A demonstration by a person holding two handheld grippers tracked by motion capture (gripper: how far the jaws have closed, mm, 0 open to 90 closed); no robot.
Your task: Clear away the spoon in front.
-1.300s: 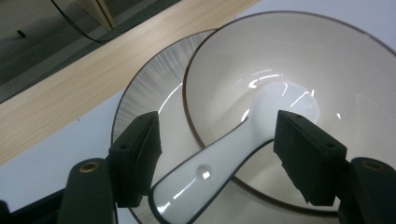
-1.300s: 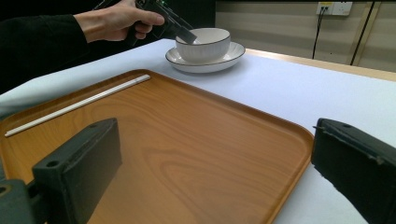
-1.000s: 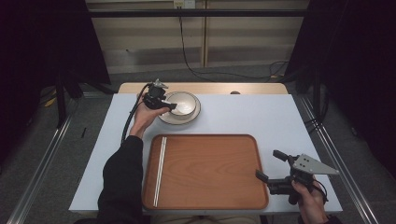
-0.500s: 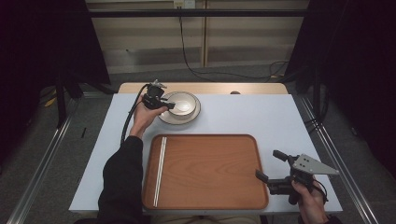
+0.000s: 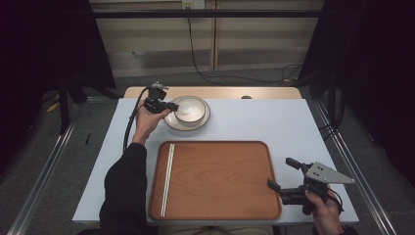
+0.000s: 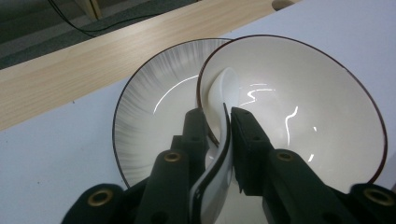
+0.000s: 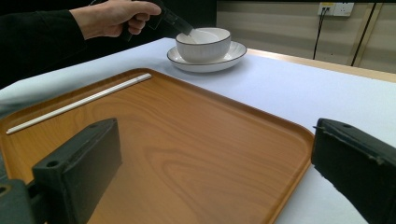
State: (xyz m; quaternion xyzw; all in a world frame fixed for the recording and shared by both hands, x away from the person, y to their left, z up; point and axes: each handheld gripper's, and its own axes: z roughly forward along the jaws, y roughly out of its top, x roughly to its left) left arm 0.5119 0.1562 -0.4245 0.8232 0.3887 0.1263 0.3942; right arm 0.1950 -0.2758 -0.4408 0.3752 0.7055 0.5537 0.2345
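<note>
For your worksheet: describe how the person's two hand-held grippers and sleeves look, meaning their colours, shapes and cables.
Both tools are black with two blocky jaws. The left gripper trails a black cable along a black sleeve. Its jaws have just been closing, a white spoon between them. The right gripper carries a grey three-cornered plate on top.

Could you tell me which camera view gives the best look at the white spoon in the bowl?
The left gripper view: the spoon fills the foreground between the left gripper's fingers. The high view shows only the bowl clearly; the right gripper view shows it far off.
</note>
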